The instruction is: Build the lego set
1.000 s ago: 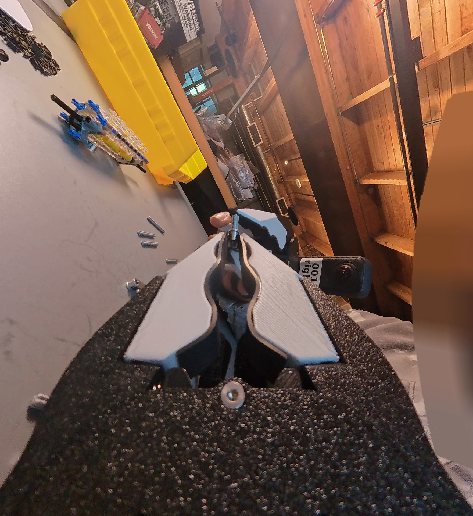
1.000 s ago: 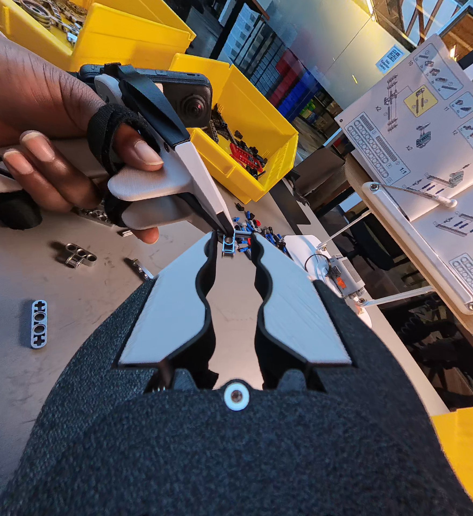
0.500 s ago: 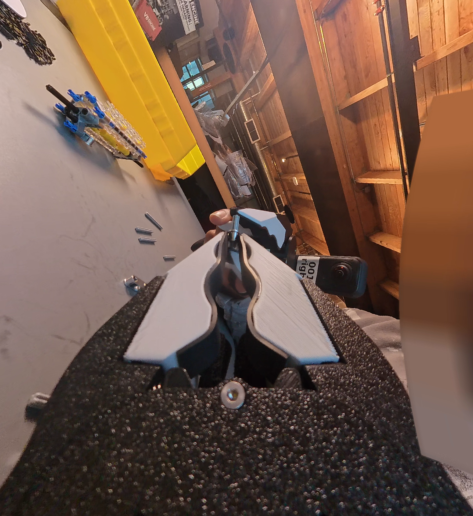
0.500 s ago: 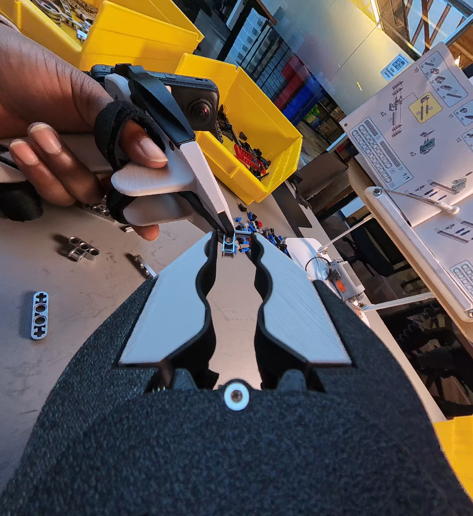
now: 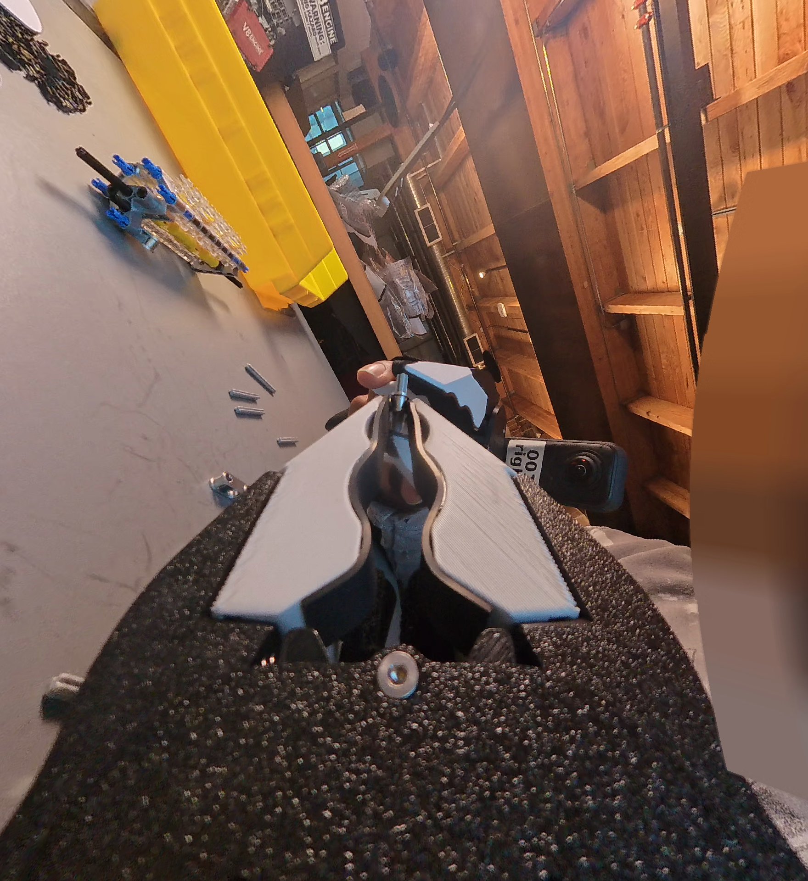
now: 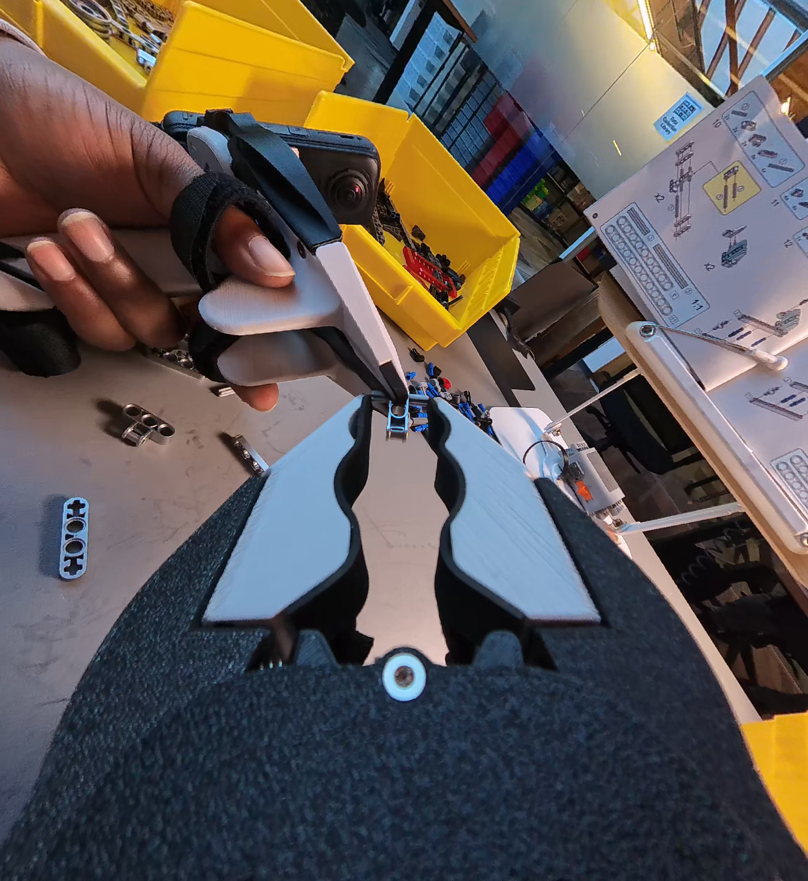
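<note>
yellow bins [image 6: 249, 81], grey table [image 6: 20, 453], blue pegs [image 6: 464, 410], white-and-black claw fingers [image 6: 297, 524]

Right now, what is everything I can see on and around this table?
small grey connector piece: one, grey, pinched at the left gripper's tips, between the right gripper's fingers
grey beams: about three, flat with holes, loose on the table at left
loose small parts: a heap, blue, black and red, behind the grippers
small grey pins: four, on the table
half-built model: one, grey and clear with blue pins, beside a bin
yellow bins: several, holding parts
instruction booklet: one, white, open on a stand at right
table: one, grey
hand: one, holding the left gripper
left gripper: shut on the connector
right gripper: open
</note>
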